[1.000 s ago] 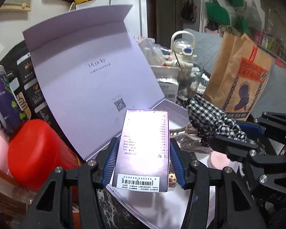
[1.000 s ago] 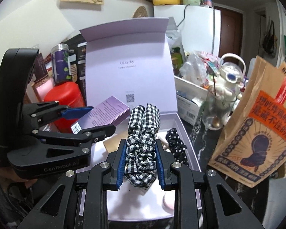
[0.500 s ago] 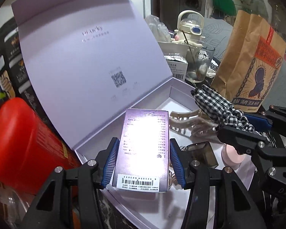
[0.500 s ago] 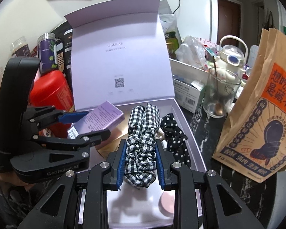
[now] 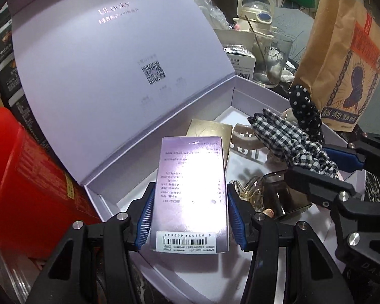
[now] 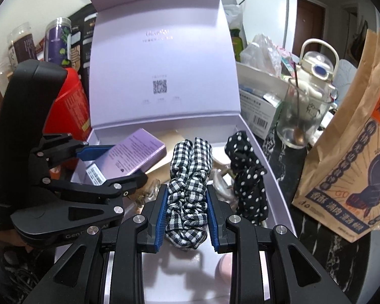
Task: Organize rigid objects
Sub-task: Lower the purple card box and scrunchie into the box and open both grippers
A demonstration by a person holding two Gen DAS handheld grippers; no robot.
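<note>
Two hand-held grippers are hovering over the open lilac gift box (image 6: 271,167). The left hand-held gripper (image 5: 190,210) is clamping a purple carton (image 5: 190,197) between its blue pads, barcode end toward the camera. The right hand-held gripper (image 6: 187,215) is squeezing a black-and-white gingham scrunchie (image 6: 187,187). A polka-dot scrunchie (image 6: 248,177) is lying inside the box beside it, near a beige claw clip (image 5: 243,139). A brown paper bag (image 6: 347,157) is standing on the table just right of the box.

Lid print on gift box (image 6: 164,58) too blurred to read; pink round item (image 6: 224,266) half-hidden behind right claw (image 6: 187,224); paper bag (image 6: 352,152) cut off at edge.
</note>
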